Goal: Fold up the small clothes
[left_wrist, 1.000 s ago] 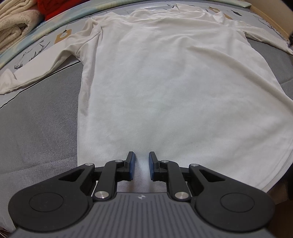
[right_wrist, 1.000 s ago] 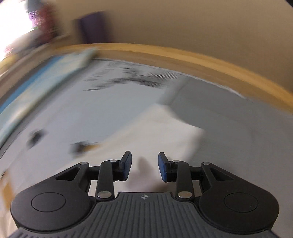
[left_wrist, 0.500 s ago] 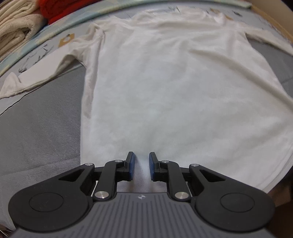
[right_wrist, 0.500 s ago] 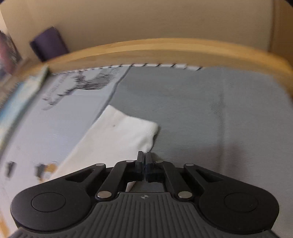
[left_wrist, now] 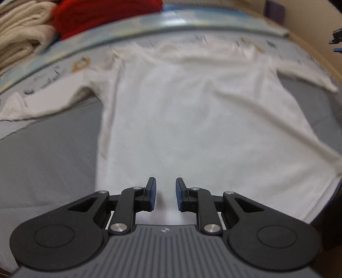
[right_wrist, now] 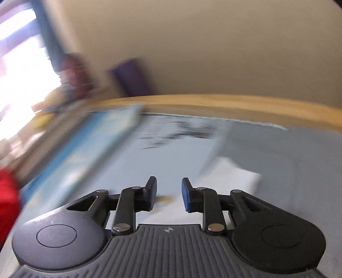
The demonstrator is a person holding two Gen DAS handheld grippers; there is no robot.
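Two views cover this moment.

Left wrist view: the left gripper (left_wrist: pixel 165 193) sits at 6 o'clock, above the lower hem area of a white shirt (left_wrist: pixel 192 119). Its jaws are spreading, with a gap between the blue pads (left_wrist: pixel 152 193); nothing is pinched between them. The shirt lies flat and face-up on a grey bed (left_wrist: pixel 47 162), body running from 6 o'clock toward the collar at 12 o'clock. One sleeve (left_wrist: pixel 42 102) extends to 9 o'clock, the other to 2 o'clock. Soft creases cross the body toward 3 o'clock. A pale blue patterned strip (left_wrist: pixel 149 23) borders the bed at 12 o'clock. Folded cream cloth (left_wrist: pixel 21 38) is stacked at 10 o'clock, with a red cloth (left_wrist: pixel 102 15) just beside it at 11 o'clock. The view is slightly blurred.

Right wrist view: the right gripper (right_wrist: pixel 168 193) sits at 6 o'clock, clear of the surface. Its jaws are spreading and hold nothing. A white sleeve end (right_wrist: pixel 233 177) lies on the grey bed at 4 o'clock, just beyond the right pad, apart from it. A wooden rail (right_wrist: pixel 235 104) curves across from 9 to 3 o'clock, with a beige wall (right_wrist: pixel 213 42) above it. A purple object (right_wrist: pixel 130 74) stands at 11 o'clock. Strong motion blur hides detail on the left side.
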